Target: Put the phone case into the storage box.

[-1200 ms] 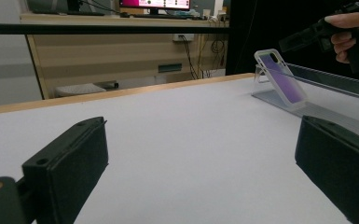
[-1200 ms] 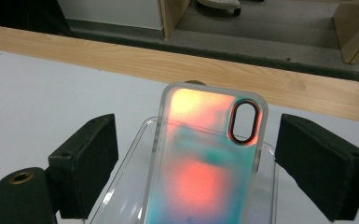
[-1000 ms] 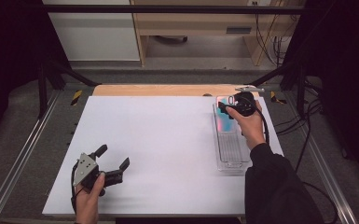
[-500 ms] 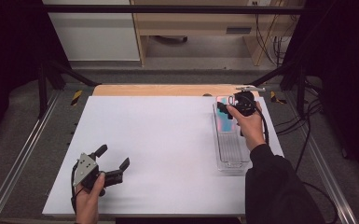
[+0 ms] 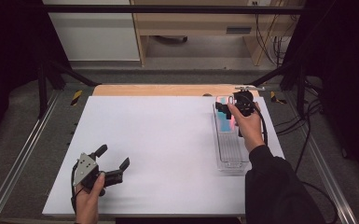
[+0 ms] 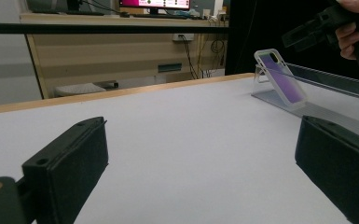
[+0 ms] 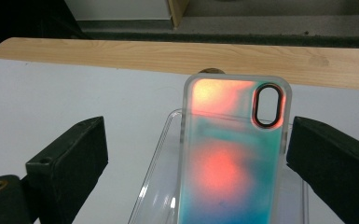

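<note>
At right of the high view, the right gripper (image 5: 228, 109) hovers over a case (image 7: 233, 154).
Jaws wide apart, flanking the case propped in a clear tray (image 5: 231, 149), gripping nothing; left gripper (image 5: 114, 163), lower left, gapes empty.

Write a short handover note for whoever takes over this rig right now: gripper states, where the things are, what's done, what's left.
Right gripper: open, jaws either side of the phone case, not closed on it; whether they touch it cannot be told.
Left gripper: open, holding nothing, at the near left of the white table.
Phone case: leaning tilted at the far end of the clear tray, which lies along the table's right side.
Done: right gripper lined up around the case.
Left: probably close on the case and lift it out; no grasp has been made so far.
</note>
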Available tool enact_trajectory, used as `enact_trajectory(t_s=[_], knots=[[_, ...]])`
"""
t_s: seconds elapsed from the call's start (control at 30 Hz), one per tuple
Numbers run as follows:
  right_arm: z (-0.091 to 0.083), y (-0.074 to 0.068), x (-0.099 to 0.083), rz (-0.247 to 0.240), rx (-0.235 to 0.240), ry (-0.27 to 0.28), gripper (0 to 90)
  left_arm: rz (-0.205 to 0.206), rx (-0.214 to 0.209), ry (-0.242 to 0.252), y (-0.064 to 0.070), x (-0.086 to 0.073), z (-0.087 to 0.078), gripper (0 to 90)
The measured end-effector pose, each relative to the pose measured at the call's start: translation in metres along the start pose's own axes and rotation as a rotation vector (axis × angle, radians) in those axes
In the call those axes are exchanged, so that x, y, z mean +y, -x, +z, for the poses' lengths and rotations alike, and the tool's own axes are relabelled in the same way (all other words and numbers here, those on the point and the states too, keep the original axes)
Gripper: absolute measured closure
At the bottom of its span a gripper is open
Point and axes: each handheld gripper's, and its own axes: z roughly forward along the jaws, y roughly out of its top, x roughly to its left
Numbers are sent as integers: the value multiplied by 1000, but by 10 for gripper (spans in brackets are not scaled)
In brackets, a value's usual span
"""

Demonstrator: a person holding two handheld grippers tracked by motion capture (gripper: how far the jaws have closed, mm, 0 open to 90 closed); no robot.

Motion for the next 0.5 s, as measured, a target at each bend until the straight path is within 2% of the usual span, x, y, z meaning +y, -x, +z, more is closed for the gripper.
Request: enact_trajectory(t_s=[0.37, 0.5], knots=[[-3, -8, 1, -4, 7, 7, 56, 1, -1, -1, 0, 0, 0, 21], [-4, -14, 1, -20, 8, 17, 55, 0, 0, -2, 0, 0, 0, 21]])
